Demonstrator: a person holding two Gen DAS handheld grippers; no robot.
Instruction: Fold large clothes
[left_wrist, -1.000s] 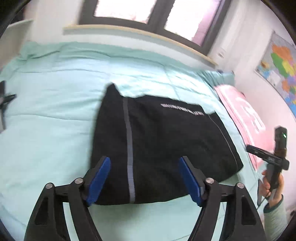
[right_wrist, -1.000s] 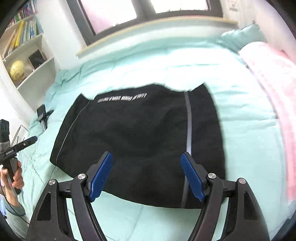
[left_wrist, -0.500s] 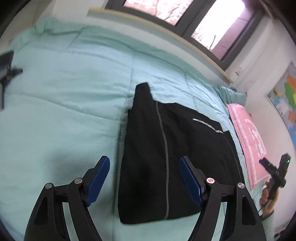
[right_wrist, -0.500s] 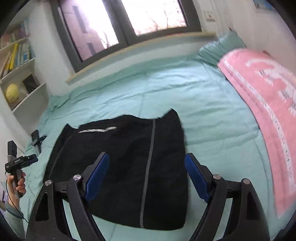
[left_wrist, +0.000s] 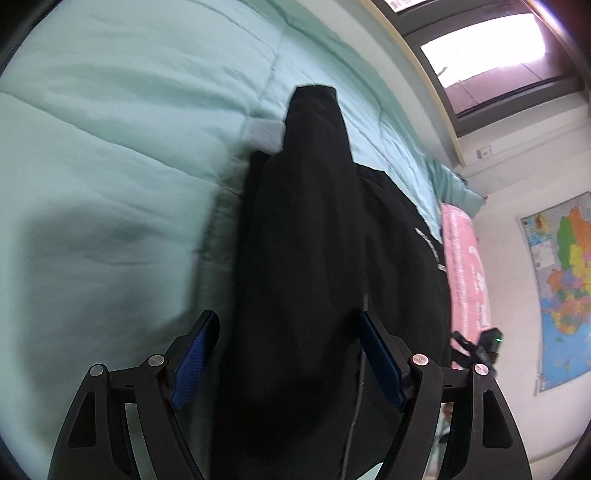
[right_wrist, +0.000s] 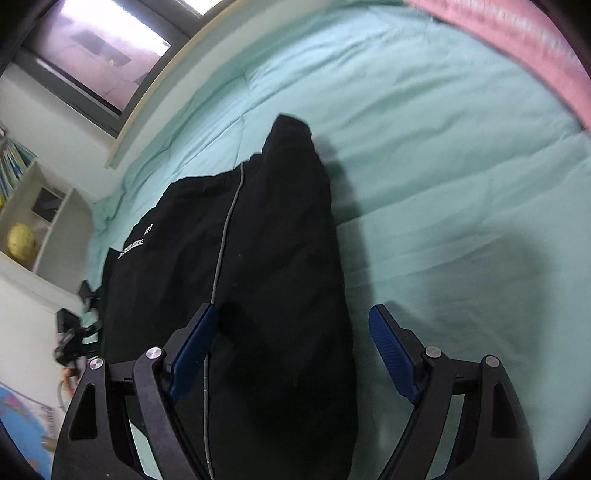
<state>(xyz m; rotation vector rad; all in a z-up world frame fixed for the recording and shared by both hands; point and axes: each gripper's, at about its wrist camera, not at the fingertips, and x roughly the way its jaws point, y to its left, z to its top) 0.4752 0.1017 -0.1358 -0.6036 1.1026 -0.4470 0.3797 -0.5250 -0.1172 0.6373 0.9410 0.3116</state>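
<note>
Black garment (left_wrist: 295, 258) between the wide-apart fingers of the left hand-held gripper (left_wrist: 288, 354)

Both grippers have dropped much closer to the folded black fabric garment with thin grey stripes (left_wrist: 295, 258) (right_wrist: 266, 266) on the mint-green quilted bedspread (left_wrist: 110, 166). The left gripper (left_wrist: 288, 354) has shifted to the garment's left edge, its wide-apart blue-padded fingers now straddling that edge. The right gripper (right_wrist: 291, 350) has shifted to the right edge, its parted fingers either side of it.
</note>
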